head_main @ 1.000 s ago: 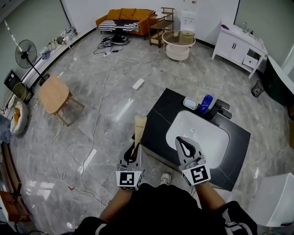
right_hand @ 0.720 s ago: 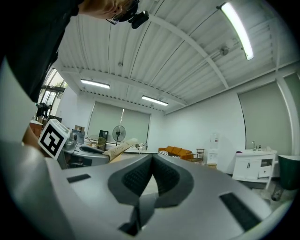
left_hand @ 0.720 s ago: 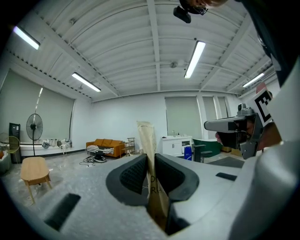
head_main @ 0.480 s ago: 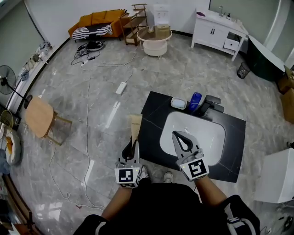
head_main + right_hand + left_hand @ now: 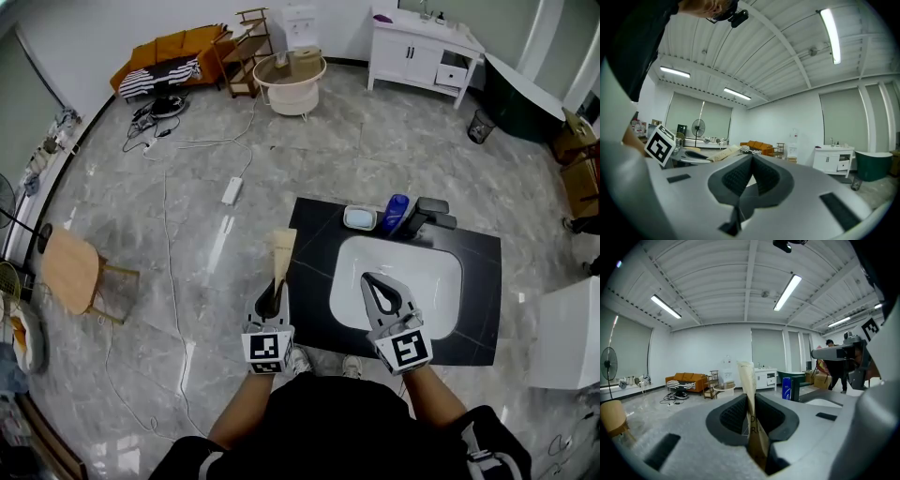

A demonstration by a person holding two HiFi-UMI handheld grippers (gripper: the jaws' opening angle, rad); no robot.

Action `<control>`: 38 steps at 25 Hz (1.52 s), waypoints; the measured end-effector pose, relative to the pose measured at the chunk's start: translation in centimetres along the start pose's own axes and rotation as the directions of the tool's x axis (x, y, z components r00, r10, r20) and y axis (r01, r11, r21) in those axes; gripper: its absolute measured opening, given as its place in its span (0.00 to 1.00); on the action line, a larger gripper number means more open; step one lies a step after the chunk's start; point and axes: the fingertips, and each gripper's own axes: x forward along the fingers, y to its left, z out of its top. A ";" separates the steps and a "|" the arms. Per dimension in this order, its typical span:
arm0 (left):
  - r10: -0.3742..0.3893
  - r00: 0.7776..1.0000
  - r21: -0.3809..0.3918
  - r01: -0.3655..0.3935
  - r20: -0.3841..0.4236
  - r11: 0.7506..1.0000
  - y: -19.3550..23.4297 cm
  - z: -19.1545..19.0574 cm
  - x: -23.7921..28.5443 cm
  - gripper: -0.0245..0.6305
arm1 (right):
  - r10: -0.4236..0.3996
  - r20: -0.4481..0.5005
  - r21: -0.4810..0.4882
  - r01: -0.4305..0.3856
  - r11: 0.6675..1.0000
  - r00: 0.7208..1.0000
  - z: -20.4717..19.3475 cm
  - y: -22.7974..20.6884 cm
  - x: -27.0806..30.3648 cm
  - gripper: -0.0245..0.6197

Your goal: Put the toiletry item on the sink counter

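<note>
One sink counter: I am standing at its near edge, facing a black top with a white basin sunk in it.
Right gripper: I am holding it over the basin, jaws pressed together on nothing.
Left gripper: I am clamping a tan tube, which is sticking out ahead of the jaws.
Tube's place: it is hanging over the floor just beside the counter's left edge, not yet above the top.
Risk: letting go here would be dropping it on the floor. Setting it close to the edge or the basin could be sending it over.
Hard to tell: the jaws are hiding the tube's near end, and blur is smearing its print.
</note>
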 end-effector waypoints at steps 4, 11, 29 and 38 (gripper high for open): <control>-0.040 0.998 0.011 0.040 -0.048 0.999 0.1 -1.4 2.6 0.14 | -0.040 -0.034 0.006 0.040 0.999 0.999 -0.8 -0.7 0.2 0.05; -0.094 0.985 0.001 0.095 -0.143 0.995 -0.6 -5.7 6.3 0.14 | -0.098 -0.094 0.044 0.103 0.994 0.991 -2.3 -1.5 -0.3 0.05; -0.096 0.897 -0.019 0.097 -0.431 0.995 -1.5 -18.5 12.4 0.14 | -0.242 -0.159 0.057 0.254 0.966 0.957 -4.4 -3.4 -4.0 0.05; -0.105 0.892 -0.062 0.087 -0.439 0.994 -1.7 -19.3 13.2 0.29 | -0.246 -0.146 0.058 0.257 0.965 0.958 -3.8 -3.6 -4.7 0.05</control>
